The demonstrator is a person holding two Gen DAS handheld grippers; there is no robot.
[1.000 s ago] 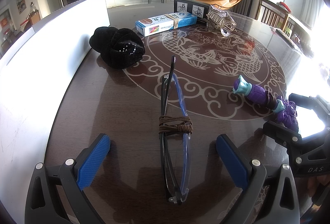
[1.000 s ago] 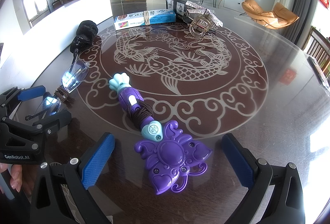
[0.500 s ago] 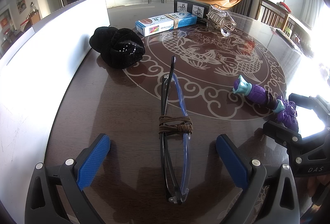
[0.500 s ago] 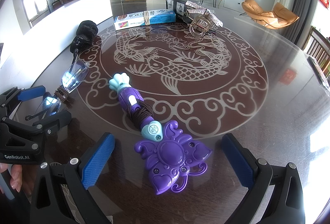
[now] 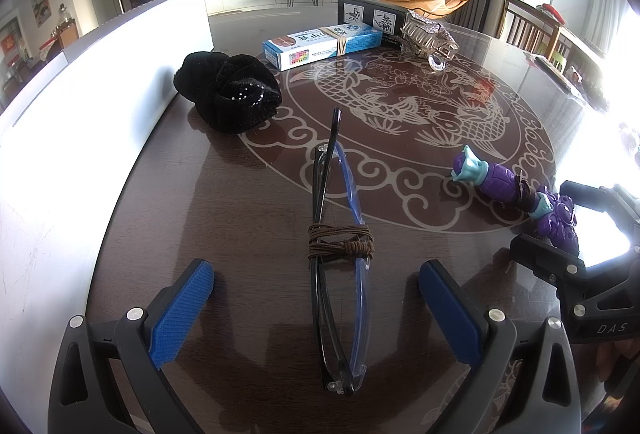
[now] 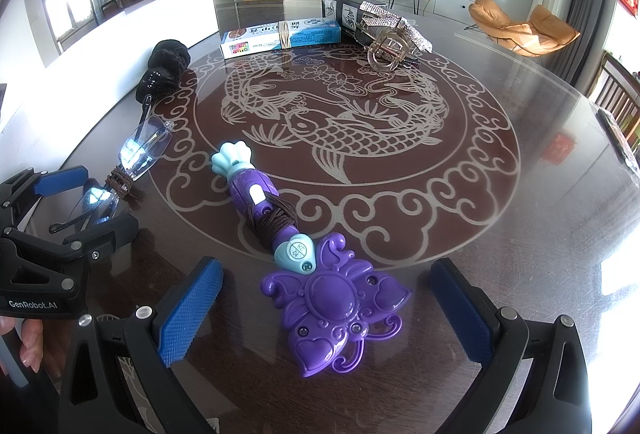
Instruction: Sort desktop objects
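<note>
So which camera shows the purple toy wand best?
The right wrist view. There the purple toy wand lies whole and close between the open right hand-held gripper fingers, with brown cord round its handle. The left wrist view shows it small at the right edge, its flower head partly hidden.

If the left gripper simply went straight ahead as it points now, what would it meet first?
Most likely the folded glasses, which lie lengthwise between the open left gripper jaws, bound with brown cord.

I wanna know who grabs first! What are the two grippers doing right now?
Left gripper: open, holding nothing, fingers either side of the glasses.
Right gripper: open, holding nothing, purple toy wand between its fingers.
</note>
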